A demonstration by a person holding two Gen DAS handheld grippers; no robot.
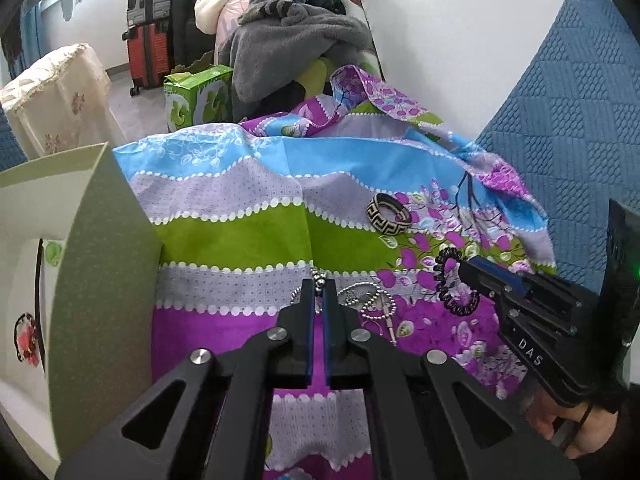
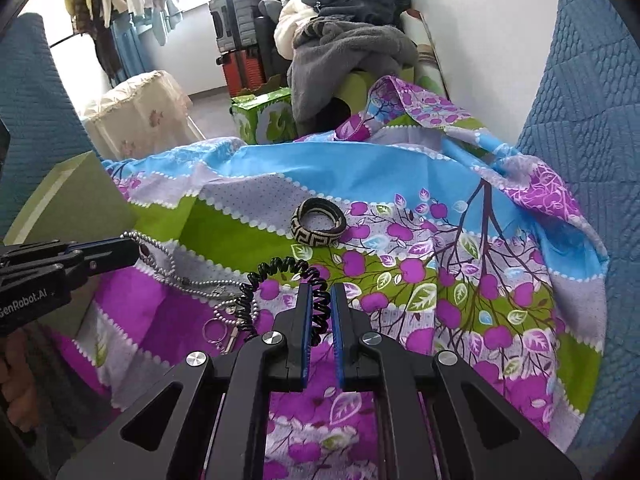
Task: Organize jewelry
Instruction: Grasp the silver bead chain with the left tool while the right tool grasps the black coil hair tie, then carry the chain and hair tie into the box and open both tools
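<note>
surface: floral bedsheet [image 2: 400, 184], bangle [image 2: 319, 222] at my 12 o'clock
left gripper [image 1: 319, 286]: fingers pinching bead chain [image 2: 180, 276]
right gripper [image 2: 321, 292]: fingers pinching black coil tie [image 2: 280, 280]

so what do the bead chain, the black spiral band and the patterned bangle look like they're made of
Bead chain: likely metal, shiny silvery ball beads. Black spiral band: probably plastic or rubbery coil, glossy, like phone cord. Patterned bangle: looks woven or wrapped fibre, matte tan and black key pattern; hard to be sure.

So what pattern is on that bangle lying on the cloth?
A black-and-cream Greek-key maze pattern on the bangle, clearest in the right wrist view.
</note>
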